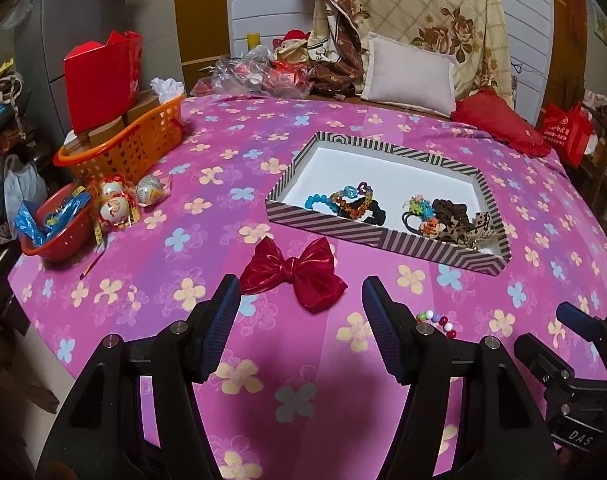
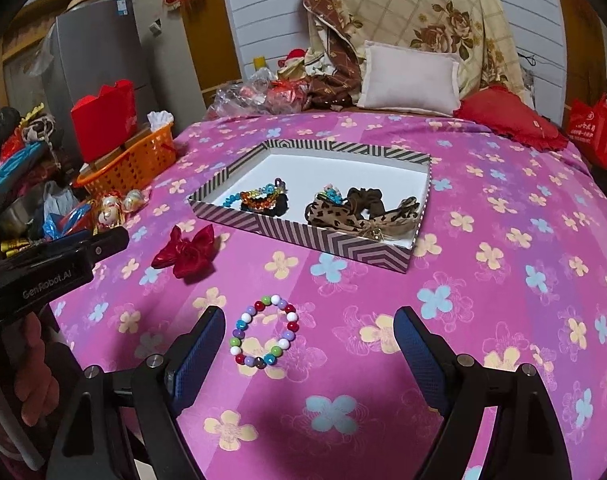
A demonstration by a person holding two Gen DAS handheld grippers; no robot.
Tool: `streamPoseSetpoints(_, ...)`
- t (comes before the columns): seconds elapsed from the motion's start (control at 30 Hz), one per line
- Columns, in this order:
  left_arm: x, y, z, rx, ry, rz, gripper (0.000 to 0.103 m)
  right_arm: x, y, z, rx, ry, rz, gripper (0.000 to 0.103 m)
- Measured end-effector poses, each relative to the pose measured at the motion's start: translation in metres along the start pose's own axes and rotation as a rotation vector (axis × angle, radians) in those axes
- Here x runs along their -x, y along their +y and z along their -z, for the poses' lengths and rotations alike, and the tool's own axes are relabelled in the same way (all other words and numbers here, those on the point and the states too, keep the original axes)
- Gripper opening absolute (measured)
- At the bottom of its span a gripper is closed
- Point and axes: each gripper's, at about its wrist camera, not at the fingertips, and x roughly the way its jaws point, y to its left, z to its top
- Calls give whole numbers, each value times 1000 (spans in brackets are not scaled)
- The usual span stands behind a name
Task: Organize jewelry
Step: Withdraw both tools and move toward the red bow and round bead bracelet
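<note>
On the bed, findings as observed, largest item first:

- Pink flowered bedspread [image 2: 483, 208] covered the whole working surface; all task items lay on it.
- Striped shallow box [image 1: 435, 246] sat near the middle of the spread, its white floor partly bare.
- Box contents, left group: a blue bead bracelet [image 1: 315, 201] touching an amber and multicolour bead bracelet [image 1: 353, 196], with a black scrunchie [image 1: 373, 209] under them.
- Box contents, right group: a brown scrunchie [image 2: 365, 197], leopard-print hair ties [image 2: 331, 214] and small flower ties, bunched together in the near right corner.
- Orange basket [image 1: 143, 140] stood at the spread's far left edge, well apart from the box.
- Left gripper [image 1: 299, 308] hovered with jaws wide apart, holding nothing.
- Right gripper [image 2: 309, 340] likewise stood spread wide, empty.
- Red satin bow [image 1: 293, 274] lay outside the box, just beside its near wall and just ahead of the left fingertips, apart from them.
- Multicoloured bead bracelet [image 2: 263, 330] lay flat on the spread between the right fingers, closer to the left one; whether it touched that finger could not be told.
</note>
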Motion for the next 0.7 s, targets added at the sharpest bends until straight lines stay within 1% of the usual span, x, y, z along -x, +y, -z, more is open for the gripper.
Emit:
streamPoseSetpoints(0.27,-5,-2,4,0,17,10,63,-1,1,3,12,-8,17,85)
streamPoseSetpoints(0.47,-7,-2,5,0,20,10,63,-1,6,4,33,-10,-6,85)
streamPoseSetpoints(0.7,-12,1,9,13,40,16,63,-3,12,6,64,-9,10,85)
